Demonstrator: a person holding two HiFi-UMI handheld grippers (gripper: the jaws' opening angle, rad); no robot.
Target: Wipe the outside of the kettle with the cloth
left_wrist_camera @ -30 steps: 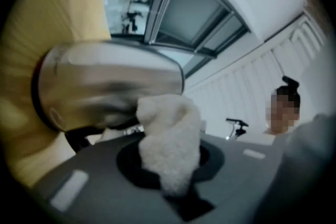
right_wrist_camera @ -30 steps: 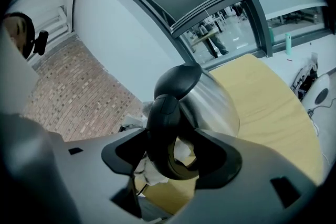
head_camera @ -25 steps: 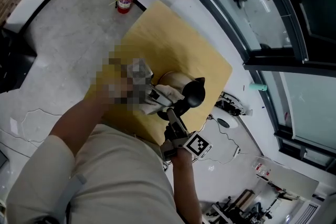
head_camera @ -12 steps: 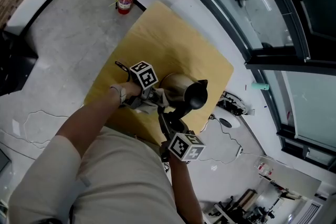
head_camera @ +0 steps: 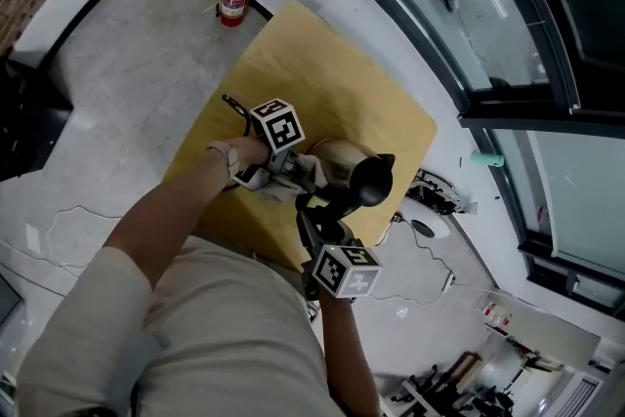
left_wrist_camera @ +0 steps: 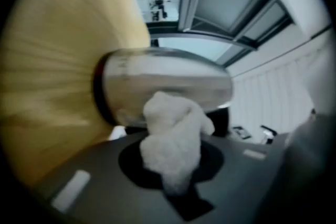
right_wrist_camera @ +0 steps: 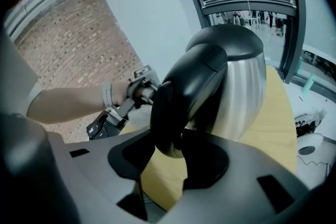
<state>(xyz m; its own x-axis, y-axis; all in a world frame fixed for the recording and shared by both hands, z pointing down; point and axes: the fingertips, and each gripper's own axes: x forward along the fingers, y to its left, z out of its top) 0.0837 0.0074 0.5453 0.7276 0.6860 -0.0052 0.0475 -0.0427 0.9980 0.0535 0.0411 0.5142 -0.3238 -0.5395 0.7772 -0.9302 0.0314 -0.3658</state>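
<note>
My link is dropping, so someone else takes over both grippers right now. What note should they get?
Left gripper: jaws shut on the cloth, which is pressed against the kettle on its steel side.
Right gripper: jaws closing on the handle, which sits between them.
The kettle stands on the table, near the person's edge.
Done: cloth picked up and brought to the kettle. How much has been wiped does not show.
Left: wipe round the rest of the outside, probably while holding the handle to keep the kettle steady.
</note>
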